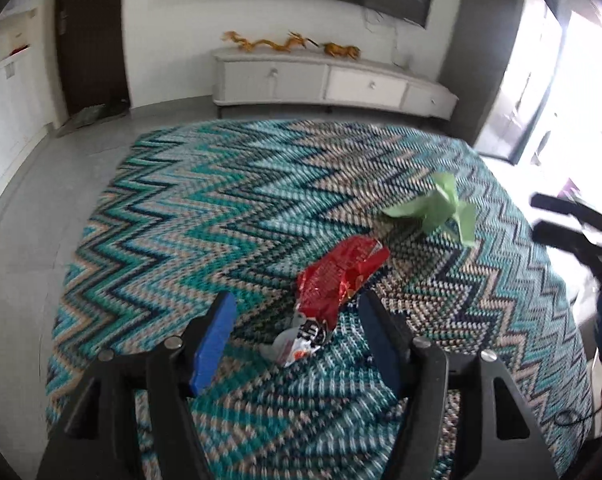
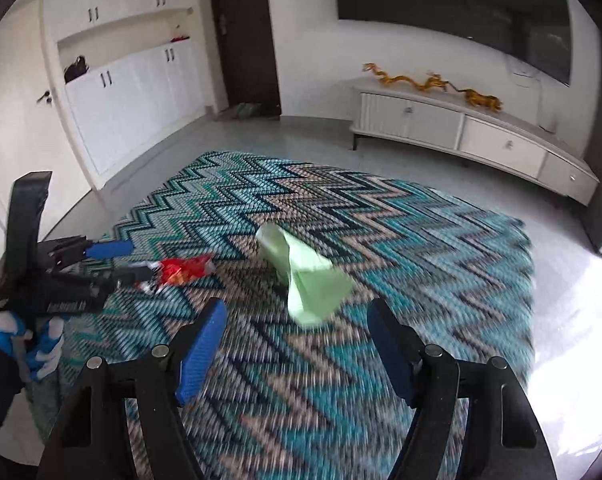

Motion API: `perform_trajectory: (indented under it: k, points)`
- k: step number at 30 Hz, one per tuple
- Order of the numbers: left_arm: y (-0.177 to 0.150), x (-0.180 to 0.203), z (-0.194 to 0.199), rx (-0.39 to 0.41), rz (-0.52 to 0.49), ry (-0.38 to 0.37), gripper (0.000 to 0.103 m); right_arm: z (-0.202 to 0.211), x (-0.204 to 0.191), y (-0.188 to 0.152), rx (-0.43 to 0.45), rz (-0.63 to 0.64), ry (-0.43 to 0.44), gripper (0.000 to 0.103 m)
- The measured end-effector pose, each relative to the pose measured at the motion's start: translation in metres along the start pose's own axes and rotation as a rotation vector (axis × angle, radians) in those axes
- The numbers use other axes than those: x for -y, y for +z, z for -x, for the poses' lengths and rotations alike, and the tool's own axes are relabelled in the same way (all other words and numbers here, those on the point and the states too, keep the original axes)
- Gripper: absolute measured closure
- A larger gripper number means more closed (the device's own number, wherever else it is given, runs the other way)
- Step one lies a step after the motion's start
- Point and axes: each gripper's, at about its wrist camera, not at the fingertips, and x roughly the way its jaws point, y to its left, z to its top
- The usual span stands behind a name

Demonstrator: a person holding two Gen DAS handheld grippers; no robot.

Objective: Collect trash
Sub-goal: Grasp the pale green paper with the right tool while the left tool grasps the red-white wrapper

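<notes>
Underfoot, zigzag teal rug (image 1: 221, 208) on grey floor (image 1: 33, 216)

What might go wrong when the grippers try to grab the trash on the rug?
The red wrapper lies flat on the rug, so the open left gripper may pinch rug instead, or push it away. The green paper is light and crumpled; the open right gripper may knock it aside. The two pieces lie close, so the grippers might bump.

My rug (image 2: 381, 380) is smeared by motion blur near me in the right view, and the picture's bottom edge cuts it. My left gripper (image 2: 141, 260) covers one end of the red wrapper (image 2: 185, 270). The wrapper's print is too small to read.
</notes>
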Motion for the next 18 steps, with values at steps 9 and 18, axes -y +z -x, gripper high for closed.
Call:
perform_trajectory:
  k: [9, 18]
  points:
    - [-0.003, 0.002, -0.029, -0.029, -0.004, -0.026, 0.044, -0.090, 0.010, 0.016, -0.062, 0.012, 0.050, 0.032]
    - [-0.006, 0.017, -0.026, -0.031, -0.017, -0.004, 0.079, -0.081, 0.031, -0.006, -0.068, -0.112, 0.095, 0.071]
